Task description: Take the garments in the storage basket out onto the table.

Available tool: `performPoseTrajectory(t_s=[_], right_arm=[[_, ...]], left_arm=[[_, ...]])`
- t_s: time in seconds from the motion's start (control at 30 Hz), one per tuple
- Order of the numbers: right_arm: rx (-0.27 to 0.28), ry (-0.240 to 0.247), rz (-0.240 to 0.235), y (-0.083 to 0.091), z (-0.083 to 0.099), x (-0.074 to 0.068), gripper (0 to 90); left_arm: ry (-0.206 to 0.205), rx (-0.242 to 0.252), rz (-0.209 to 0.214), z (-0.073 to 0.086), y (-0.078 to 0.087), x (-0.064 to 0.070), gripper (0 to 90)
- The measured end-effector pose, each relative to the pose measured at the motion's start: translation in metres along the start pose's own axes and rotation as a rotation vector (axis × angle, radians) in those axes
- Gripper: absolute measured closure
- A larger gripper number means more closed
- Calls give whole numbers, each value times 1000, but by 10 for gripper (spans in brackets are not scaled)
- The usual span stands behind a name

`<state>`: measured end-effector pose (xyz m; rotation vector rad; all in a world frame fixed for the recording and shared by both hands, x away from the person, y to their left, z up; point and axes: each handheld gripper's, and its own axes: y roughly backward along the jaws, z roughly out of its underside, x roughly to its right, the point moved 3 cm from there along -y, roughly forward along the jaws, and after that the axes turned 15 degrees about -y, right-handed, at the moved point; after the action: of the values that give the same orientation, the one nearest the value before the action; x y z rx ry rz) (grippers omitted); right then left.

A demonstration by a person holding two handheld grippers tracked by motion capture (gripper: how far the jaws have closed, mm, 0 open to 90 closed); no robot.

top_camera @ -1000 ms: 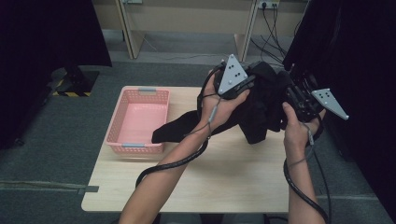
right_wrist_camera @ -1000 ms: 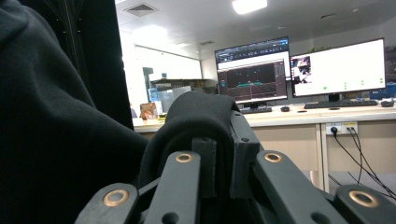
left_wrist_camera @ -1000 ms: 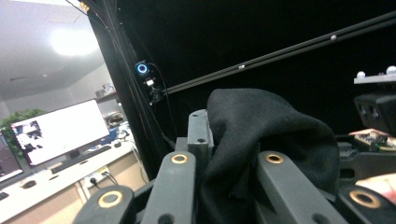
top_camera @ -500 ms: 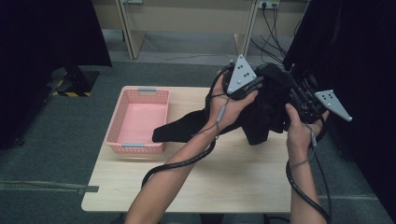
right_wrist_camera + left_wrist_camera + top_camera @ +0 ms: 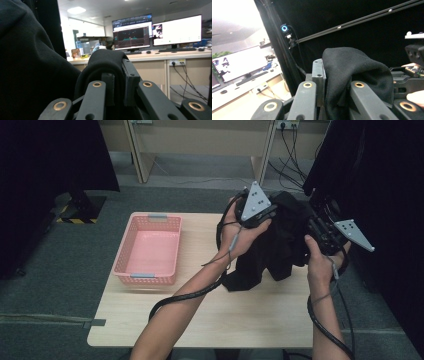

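From above, we are lifting a soft black cloth garment (image 5: 280, 245) over the pale wooden table (image 5: 240, 315); up close, left gripper (image 5: 332, 82) and right gripper (image 5: 117, 77) are each pinching its folds.

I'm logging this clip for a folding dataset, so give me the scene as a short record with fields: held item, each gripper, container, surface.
held item: black garment, lifted, its lower end on or just above the table
left gripper: jaws shut on a fold of the garment
right gripper: jaws shut on another fold of it
container: pink basket, nothing visible inside, at the table's left
surface: light wooden table
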<state>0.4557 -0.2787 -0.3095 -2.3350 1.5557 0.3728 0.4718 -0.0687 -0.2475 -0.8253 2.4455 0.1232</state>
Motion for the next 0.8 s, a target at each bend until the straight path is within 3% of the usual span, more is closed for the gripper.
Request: performPoseTrajectory(t_s=[0.33, 0.47, 0.8], right_arm=[[-111, 39, -49, -20, 29, -20, 811], [-143, 47, -53, -25, 38, -22, 810], [-200, 54, -61, -30, 53, -22, 804]], left_arm=[[11, -54, -26, 31, 28, -13, 807], [13, -84, -29, 46, 35, -14, 803], [21, -109, -35, 64, 45, -14, 799]])
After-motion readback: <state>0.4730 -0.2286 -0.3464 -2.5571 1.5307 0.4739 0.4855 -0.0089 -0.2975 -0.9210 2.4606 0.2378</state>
